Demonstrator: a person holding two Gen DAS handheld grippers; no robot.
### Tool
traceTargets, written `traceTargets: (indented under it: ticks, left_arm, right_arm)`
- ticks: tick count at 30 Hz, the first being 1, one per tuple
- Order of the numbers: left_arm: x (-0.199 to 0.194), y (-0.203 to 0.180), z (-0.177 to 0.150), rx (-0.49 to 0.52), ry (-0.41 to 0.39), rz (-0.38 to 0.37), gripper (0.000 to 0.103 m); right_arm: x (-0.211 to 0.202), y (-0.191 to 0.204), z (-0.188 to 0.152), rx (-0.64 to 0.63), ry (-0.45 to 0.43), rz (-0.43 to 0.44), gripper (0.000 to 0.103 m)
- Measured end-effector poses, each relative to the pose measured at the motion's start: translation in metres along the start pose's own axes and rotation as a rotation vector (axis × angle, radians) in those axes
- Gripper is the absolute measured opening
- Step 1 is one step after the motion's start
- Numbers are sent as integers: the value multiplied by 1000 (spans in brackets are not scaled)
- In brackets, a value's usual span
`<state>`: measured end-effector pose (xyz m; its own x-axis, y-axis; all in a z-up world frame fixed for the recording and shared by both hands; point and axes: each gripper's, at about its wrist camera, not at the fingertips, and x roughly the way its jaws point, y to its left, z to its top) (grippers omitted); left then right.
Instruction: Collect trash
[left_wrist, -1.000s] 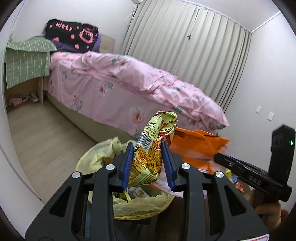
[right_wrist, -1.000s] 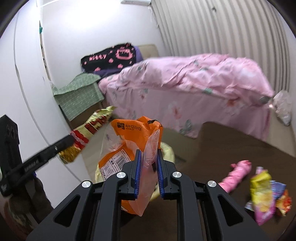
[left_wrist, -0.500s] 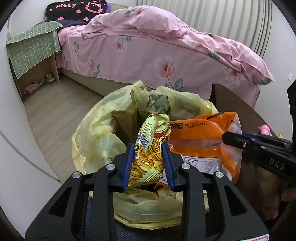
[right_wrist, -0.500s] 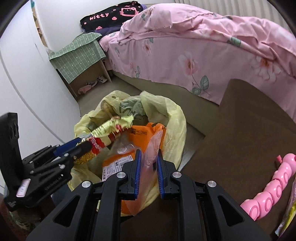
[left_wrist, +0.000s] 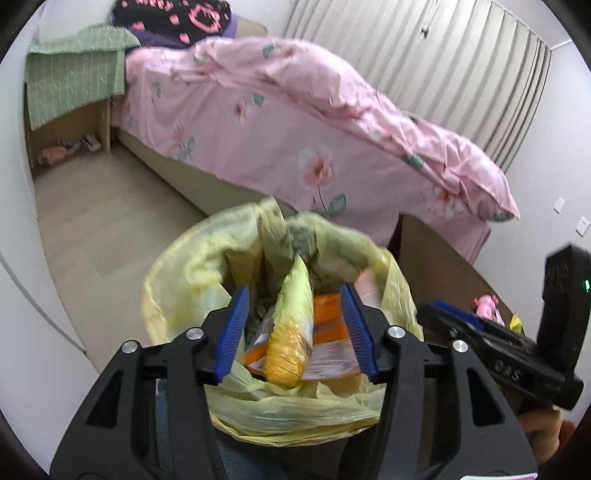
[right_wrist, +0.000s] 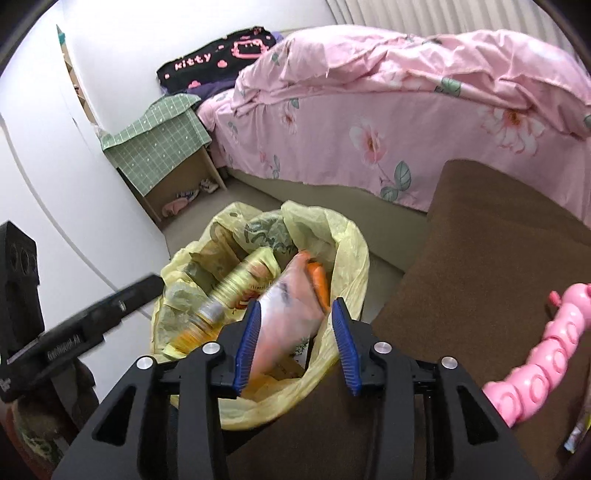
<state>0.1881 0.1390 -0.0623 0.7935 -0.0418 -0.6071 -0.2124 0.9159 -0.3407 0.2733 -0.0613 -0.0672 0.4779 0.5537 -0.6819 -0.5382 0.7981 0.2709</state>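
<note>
Lining bag (left_wrist: 177, 295) holding wrappers (left_wrist: 291, 332)

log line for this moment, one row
step: drop trash | left tool: opening, yellow wrapper loose | right tool: opening, orange bag loose | both over bin bag

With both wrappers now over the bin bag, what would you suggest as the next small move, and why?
Probably lift both grippers straight up and clear. The left gripper and right gripper are opening; the yellow wrapper and orange packet already sit loose between the pads, inside the yellow bin bag, so nothing is left to hold.
</note>
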Motion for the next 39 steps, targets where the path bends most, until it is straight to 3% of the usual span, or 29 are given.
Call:
traceTargets:
  ticks: [5,8,16,19,22,24,27,32,34,35,36,39]
  left_arm:
    - [-16,-10,6,7,-29,-6,54]
    - [-22,-31,3,55,-34,-58,55]
    - [-23,-133,-27,279,-11,-321,62]
    - [-11,-178,-41,376,31,-423,62]
    - [7,-216,-54,455,89,-481,63]
    - [26,-246,-62,497,164,-527,62]
    - [56,-273,-68,512,227,-503,63]
    - [107,-296,-75,407,333,-462,62]
    - [118,-301,-80,397,376,-481,45]
    - [118,-303,-83,419,394,-481,22]
    - [116,-302,-85,438,397,-474,16]
    - [99,-287,-86,447,401,-488,13]
  right_arm:
    - [-42,-4,-11,-22,-70,-43,40]
    - [-77,-14,-26,-44,-118,-117,40]
    - [-157,-71,-72,-13,-158,-329,44]
    - [-180,-103,-90,28,-167,-423,44]
    - [-198,-142,-101,129,-188,-456,44]
    - [-206,-167,-103,181,-203,-490,44]
    - [-205,-190,-101,222,-211,-509,44]
    - [-197,-204,-94,244,-214,-489,44]
    - [-194,-208,-88,258,-227,-489,44]
    - [-194,-210,-86,268,-234,-480,44]
    - [-194,-211,-83,279,-241,-460,44]
    - [-186,-212,-77,257,-226,-462,44]
